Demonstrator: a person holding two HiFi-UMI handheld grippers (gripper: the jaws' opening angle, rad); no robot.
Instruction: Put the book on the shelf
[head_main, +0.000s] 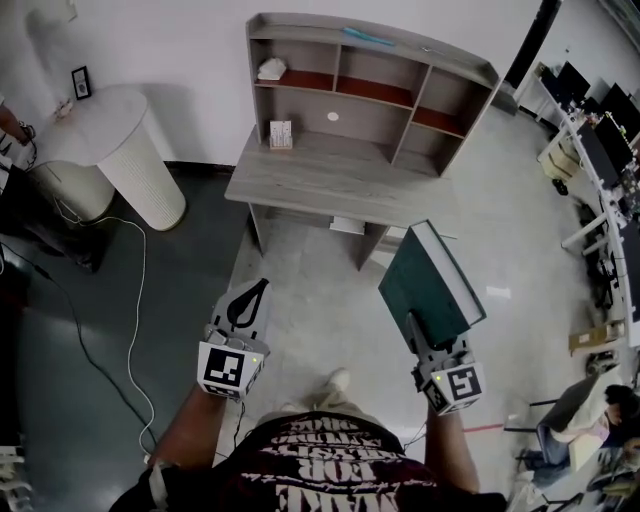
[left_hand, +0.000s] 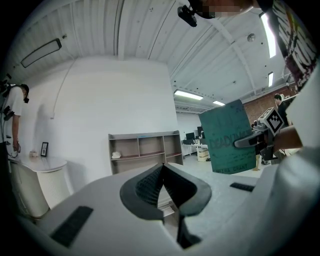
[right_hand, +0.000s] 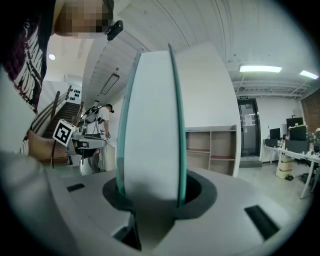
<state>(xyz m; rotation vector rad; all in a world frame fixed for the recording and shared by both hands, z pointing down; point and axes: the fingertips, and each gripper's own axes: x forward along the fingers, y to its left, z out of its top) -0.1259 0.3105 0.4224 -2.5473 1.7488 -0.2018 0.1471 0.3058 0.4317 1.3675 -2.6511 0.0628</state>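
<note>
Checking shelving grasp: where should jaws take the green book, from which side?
Across both covers at one short end, from the page edge, as the right gripper holds the green book: flat covers suit the jaws, and the far end is free for the shelf.

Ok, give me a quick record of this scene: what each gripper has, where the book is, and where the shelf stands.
left gripper: jaws together, nothing between them
right gripper: closed on the book
book: green cover, held in the air, not yet on the shelf
shelf: on a desk against the wall ahead, compartments mostly bare
round table: white, left of the desk
</note>
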